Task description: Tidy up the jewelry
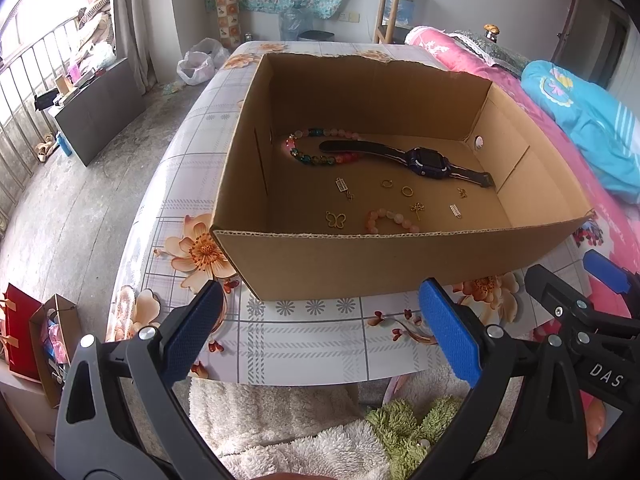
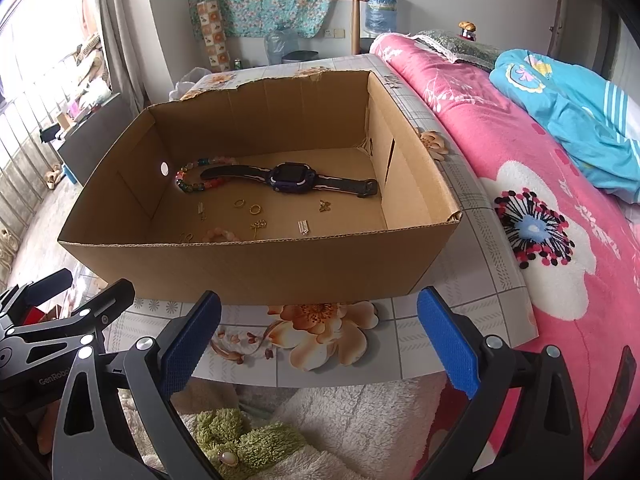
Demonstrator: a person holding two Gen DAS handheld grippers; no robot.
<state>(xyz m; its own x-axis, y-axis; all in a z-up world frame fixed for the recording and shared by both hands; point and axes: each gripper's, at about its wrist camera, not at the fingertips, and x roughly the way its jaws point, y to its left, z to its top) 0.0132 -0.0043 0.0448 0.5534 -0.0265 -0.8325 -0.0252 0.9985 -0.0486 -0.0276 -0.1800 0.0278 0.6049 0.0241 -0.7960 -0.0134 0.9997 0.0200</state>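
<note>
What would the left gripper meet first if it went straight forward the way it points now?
Probably the near wall of the cardboard box. The open left gripper sits low over the table; depth is unclear.

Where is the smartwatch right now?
The smartwatch lies flat on the floor of the cardboard box, toward its far wall, one strap end overlapping the multicoloured bead bracelet; gold rings lie just nearer.

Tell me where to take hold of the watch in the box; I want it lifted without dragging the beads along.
Grip the watch at its thick purple case, coming straight down from above with the jaws across the case's width. It lies flat on the cardboard box floor, and the tall walls block a side approach. One strap end lies over the colourful bead bracelet, so lift vertically before moving away.
</note>
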